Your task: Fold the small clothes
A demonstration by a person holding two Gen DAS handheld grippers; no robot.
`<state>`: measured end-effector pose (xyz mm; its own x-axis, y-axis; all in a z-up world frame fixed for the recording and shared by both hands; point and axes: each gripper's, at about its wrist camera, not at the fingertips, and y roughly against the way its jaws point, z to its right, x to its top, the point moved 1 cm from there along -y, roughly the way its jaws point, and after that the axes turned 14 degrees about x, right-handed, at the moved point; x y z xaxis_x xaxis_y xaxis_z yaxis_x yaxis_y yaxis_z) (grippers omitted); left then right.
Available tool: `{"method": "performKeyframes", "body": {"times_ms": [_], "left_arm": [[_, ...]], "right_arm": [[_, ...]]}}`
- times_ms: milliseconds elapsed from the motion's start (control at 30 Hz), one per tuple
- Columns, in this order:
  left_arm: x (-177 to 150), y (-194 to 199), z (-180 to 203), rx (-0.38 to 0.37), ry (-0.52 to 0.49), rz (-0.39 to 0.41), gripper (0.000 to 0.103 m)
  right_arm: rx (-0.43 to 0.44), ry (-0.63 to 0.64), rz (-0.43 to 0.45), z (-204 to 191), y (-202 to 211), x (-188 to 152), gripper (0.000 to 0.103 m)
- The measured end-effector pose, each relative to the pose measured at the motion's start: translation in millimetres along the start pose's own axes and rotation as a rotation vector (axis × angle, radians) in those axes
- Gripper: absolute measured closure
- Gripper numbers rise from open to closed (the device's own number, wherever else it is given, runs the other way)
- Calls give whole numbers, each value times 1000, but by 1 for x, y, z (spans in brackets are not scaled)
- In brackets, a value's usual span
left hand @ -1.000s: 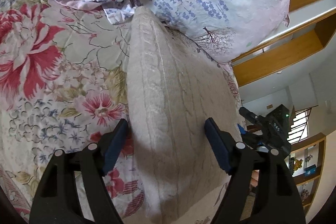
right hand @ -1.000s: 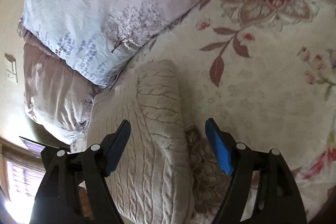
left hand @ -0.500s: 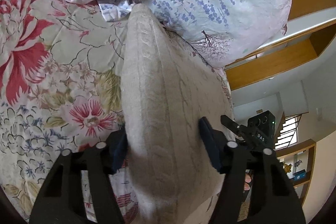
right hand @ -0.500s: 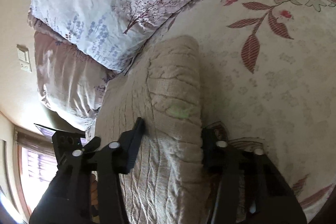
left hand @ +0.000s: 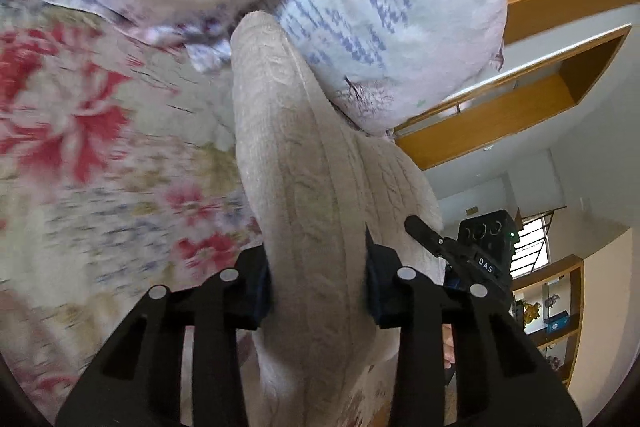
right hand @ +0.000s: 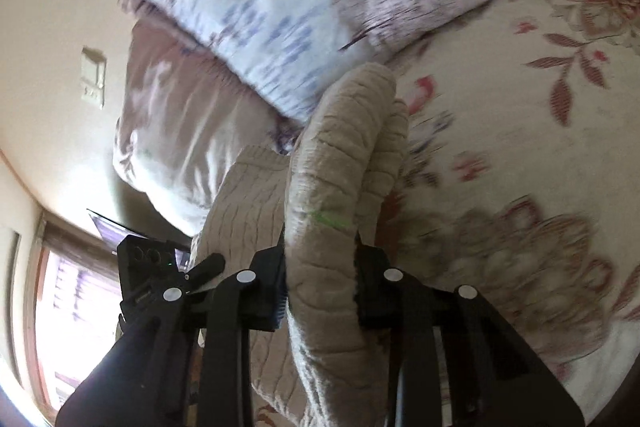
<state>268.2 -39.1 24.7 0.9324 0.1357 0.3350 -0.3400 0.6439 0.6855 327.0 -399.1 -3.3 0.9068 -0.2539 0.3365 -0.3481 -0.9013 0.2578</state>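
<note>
A beige cable-knit garment (left hand: 288,147) lies lengthwise on the flowered bed, its far end against a pillow. My left gripper (left hand: 318,279) has its jaws closing on the near left edge, and the fabric bulges pinched between the pads. My right gripper (right hand: 320,283) is closing too, its pads squeezing a thick fold of the same knit garment (right hand: 340,147) at the near right edge. The gripped edge is raised off the bed. Each gripper shows in the other's view: the right gripper (left hand: 472,255) and the left gripper (right hand: 160,275).
The floral bedspread (left hand: 80,147) spreads out to the left and, in the right wrist view, the bedspread (right hand: 520,147) runs to the right. Pale printed pillows (left hand: 400,19) are stacked at the head. Wooden shelving (left hand: 520,107) and a window (right hand: 68,287) lie beyond the bed.
Both grippers went from wide open around the garment's near edge to closed on it. The pinched fabric has bunched up and risen from the bed, and both views have tilted upward.
</note>
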Motion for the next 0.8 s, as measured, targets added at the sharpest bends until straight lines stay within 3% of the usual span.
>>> {"method": "performKeyframes", "body": {"times_ms": [233, 333, 400, 467, 600, 800], "left_arm": [[4, 64, -47, 69, 55, 83, 66], [6, 61, -74, 175, 97, 79, 62], [7, 46, -98, 242, 145, 46, 56], [5, 41, -107, 201, 165, 56, 53], [2, 56, -98, 261, 94, 104, 50], [-10, 88, -53, 387, -113, 300, 38]], "right_arm": [[9, 119, -41, -37, -61, -15, 77], [-38, 93, -74, -26, -90, -22, 76], [-107, 48, -98, -9, -104, -25, 69], [-110, 19, -102, 2, -108, -25, 67], [-126, 25, -106, -2, -95, -19, 62], [-122, 36, -26, -9, -75, -10, 62]]}}
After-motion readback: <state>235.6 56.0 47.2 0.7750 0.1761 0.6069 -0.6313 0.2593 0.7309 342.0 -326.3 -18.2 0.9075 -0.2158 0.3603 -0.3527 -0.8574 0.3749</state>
